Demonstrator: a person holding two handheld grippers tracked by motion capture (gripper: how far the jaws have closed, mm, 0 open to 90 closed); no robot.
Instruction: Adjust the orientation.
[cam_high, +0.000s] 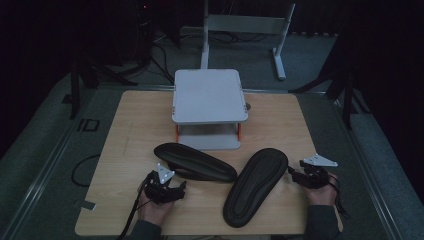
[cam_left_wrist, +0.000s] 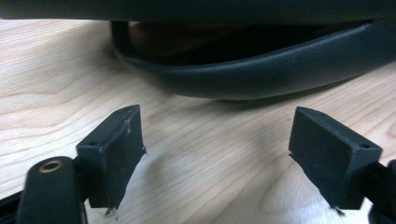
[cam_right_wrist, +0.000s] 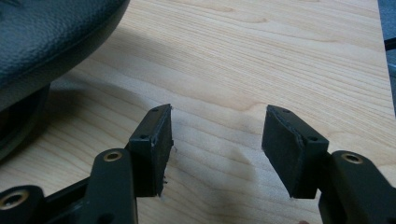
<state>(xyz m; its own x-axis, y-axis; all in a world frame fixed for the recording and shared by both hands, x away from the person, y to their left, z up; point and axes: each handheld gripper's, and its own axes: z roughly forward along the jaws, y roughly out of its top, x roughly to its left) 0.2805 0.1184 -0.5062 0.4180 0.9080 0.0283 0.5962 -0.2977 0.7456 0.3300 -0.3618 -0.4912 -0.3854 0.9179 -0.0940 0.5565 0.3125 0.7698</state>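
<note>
Two black slippers lie on the wooden table (cam_high: 135, 125), both in front of the grey two-tier stand (cam_high: 210, 95) at its far middle. The left slipper (cam_high: 195, 162) lies crosswise just before the stand; the right slipper (cam_high: 256, 185) lies sole up, angled toward the near edge. The left gripper (cam_high: 167, 189) sits just near of the left slipper, jaws spread wide with nothing between them. The right gripper (cam_high: 298, 175) rests just right of the right slipper, jaws apart and empty.
</note>
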